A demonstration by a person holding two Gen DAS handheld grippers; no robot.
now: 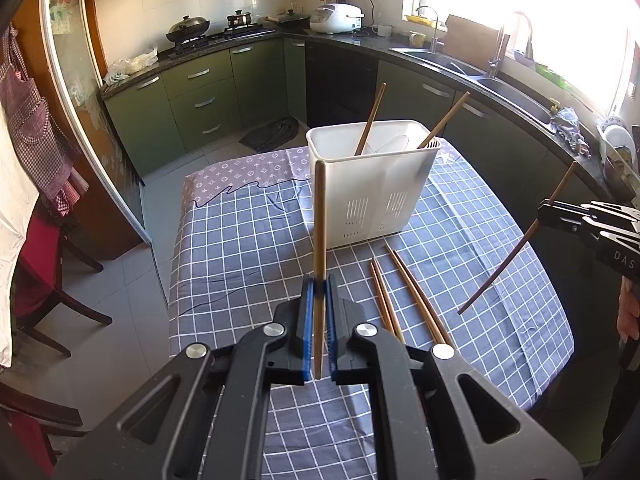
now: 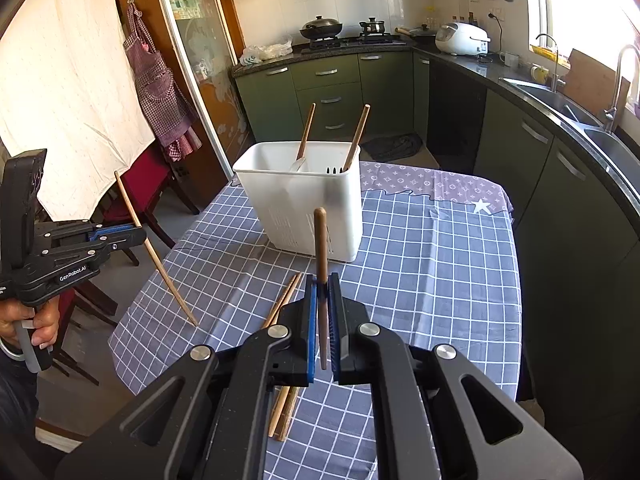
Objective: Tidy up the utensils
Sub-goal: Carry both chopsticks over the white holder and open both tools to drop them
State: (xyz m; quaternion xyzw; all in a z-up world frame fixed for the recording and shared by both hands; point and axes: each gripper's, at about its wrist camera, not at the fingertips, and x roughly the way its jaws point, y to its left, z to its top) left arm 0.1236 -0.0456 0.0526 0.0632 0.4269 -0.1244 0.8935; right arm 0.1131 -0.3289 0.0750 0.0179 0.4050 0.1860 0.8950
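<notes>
A white utensil holder [image 1: 370, 184] stands on the checked tablecloth and holds two wooden chopsticks [image 1: 371, 118]; it also shows in the right wrist view [image 2: 304, 204]. My left gripper [image 1: 319, 284] is shut on an upright chopstick [image 1: 319, 216], above the table in front of the holder. My right gripper [image 2: 322, 286] is shut on another chopstick [image 2: 320, 240], also upright and short of the holder. Each gripper shows in the other's view: the right one [image 1: 544, 212] and the left one [image 2: 138, 234]. Several loose chopsticks [image 1: 404, 296] lie on the cloth near the holder.
The table [image 1: 248, 240] with its blue checked cloth stands in a kitchen. Dark wooden chairs with red seats [image 1: 36, 272] stand at its left. Green cabinets [image 1: 208, 92] and a counter with a sink [image 2: 576, 112] run along the back and right.
</notes>
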